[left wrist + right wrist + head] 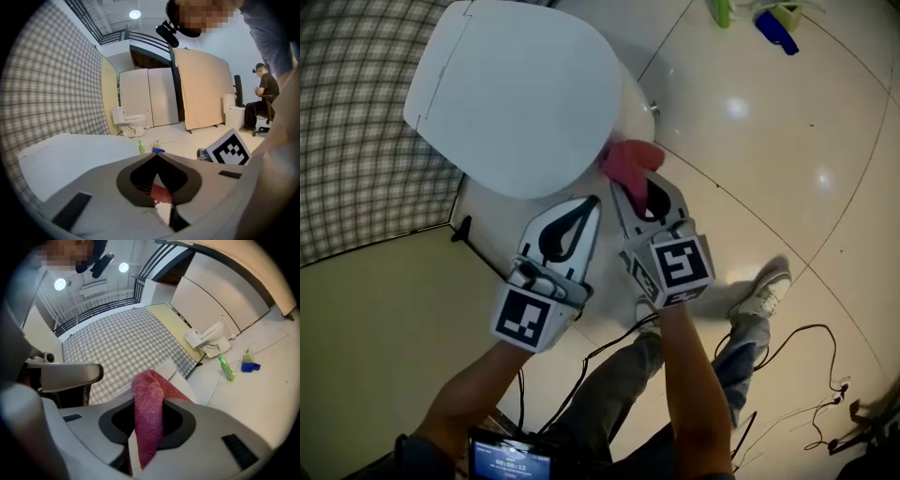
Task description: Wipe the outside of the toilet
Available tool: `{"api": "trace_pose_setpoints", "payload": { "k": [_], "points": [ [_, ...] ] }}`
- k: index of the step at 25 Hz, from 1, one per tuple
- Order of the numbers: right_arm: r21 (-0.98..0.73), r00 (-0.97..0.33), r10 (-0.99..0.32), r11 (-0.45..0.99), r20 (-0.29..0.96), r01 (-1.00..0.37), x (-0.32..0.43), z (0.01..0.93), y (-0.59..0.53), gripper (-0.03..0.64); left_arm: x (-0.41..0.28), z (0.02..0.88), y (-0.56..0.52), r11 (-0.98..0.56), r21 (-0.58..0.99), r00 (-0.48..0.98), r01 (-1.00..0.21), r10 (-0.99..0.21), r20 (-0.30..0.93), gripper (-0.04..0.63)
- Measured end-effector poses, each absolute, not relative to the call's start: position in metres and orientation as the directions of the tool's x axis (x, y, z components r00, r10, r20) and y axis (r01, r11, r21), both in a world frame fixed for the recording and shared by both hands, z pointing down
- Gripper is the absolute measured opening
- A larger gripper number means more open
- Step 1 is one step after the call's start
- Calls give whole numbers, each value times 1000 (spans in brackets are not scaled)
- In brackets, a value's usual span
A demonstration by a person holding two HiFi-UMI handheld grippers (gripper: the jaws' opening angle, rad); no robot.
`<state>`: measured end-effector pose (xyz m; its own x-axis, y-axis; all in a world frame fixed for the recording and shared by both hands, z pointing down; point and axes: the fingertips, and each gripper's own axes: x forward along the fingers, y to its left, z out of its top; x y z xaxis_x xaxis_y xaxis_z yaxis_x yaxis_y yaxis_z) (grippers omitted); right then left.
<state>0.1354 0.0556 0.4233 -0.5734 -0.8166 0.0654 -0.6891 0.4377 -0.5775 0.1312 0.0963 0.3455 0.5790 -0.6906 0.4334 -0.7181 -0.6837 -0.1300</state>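
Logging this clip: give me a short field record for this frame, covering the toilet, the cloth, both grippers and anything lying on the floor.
toilet: white, lid down
cloth: pink, at the toilet's side just below the lid's edge; contact unclear
right gripper: shut on the cloth
left gripper: shut, nothing held, tip near the lid's edge
floor: green bottle and blue item on the tiles beyond the toilet
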Motion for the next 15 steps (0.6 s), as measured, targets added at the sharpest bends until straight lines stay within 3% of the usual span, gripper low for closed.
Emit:
{"api": "trace_pose_setpoints", "payload": {
  "k": [6, 15],
  "points": [
    [-577, -639, -769, 509, 31, -639, 58, 447, 114, 86, 82, 383, 137, -685, -131, 560, -717, -678, 476, 5],
    [-532, -590, -800, 454, 110, -715, 123, 453, 84, 86, 118, 401, 126, -708, -52, 610, -704, -641, 467, 5]
  ]
}}
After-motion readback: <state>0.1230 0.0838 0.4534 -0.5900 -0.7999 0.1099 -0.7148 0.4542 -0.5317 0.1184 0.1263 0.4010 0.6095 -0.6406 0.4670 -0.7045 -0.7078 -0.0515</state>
